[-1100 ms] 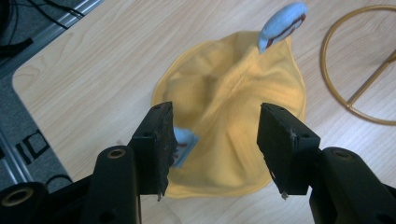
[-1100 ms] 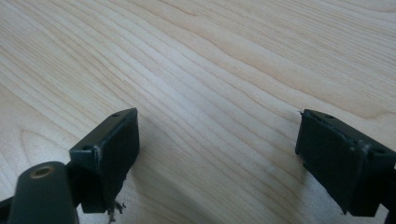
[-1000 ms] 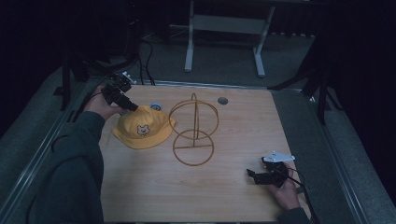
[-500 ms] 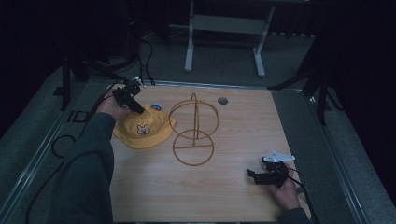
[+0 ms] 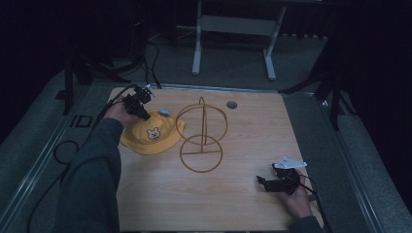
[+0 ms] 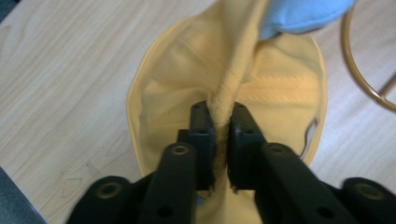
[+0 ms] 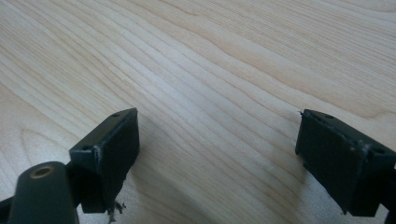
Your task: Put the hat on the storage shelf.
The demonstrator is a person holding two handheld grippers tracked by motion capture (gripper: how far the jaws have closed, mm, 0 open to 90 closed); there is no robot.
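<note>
Two grippers are at work on the pale wooden table (image 5: 160, 204). At the far left corner the left gripper (image 5: 141, 103) has just closed its jaws and now pinches a raised fold of the yellow bucket hat (image 5: 150, 136); in the left gripper view the pads (image 6: 203, 135) press together on the seamed ridge of cloth (image 6: 231, 84), with the hat spreading flat on the wood beyond it. The hat lies left of centre, its little bear patch facing up and a small light-blue piece (image 5: 165, 112) at its far edge, and its brim lies just beside the gold wire stand (image 5: 201, 136), a ring base with an upright hoop. To do this step well, I'd judge the grip should stay on that doubled seam, which looks firm enough not to slip, and the lift should go straight up first so the brim clears the hoop rather than dragging the light stand along. The table's left edge and far edge are near the left hand, so there is little room that way; the open room lies toward the middle and near side. At the right, the right gripper (image 5: 279, 183) rests low near the front right corner, jaws spread wide over bare wood, holding nothing, well apart from the stand.
</note>
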